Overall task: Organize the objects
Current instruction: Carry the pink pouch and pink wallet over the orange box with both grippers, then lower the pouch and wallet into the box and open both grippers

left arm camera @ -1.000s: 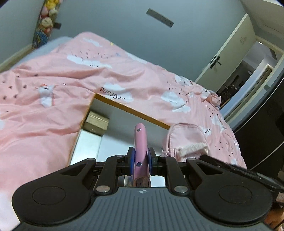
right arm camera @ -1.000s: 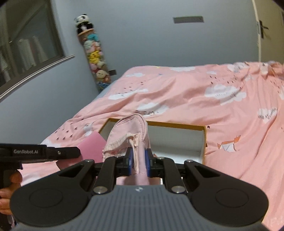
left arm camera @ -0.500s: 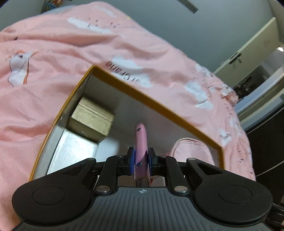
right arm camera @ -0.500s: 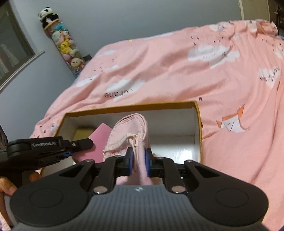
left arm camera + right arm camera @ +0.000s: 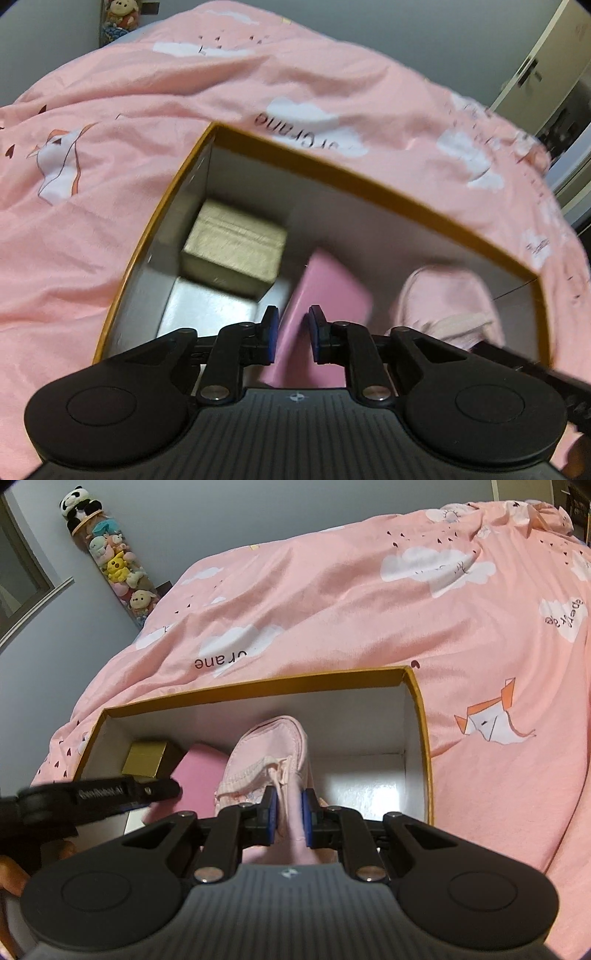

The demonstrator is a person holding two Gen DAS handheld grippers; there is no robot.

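Left wrist: left hand-held gripper (image 5: pixel 291 334) parted above pink case (image 5: pixel 325 295).

Left wrist camera sits behind its own fingers (image 5: pixel 271 326), tilted down into the open box (image 5: pixel 369 186) from the near-left, close in, with the pink bedspread (image 5: pixel 110 147) filling the far field. Right wrist camera looks forward and down over the same box (image 5: pixel 258 686) from the near side, a touch farther back, facing the grey wall and the plush toy column (image 5: pixel 110 561). Both views share the box interior: gold cube (image 5: pixel 236 243) (image 5: pixel 146 762), pink slab (image 5: pixel 328 291) (image 5: pixel 199 775), pale shoe (image 5: pixel 450 295) (image 5: pixel 273 746).
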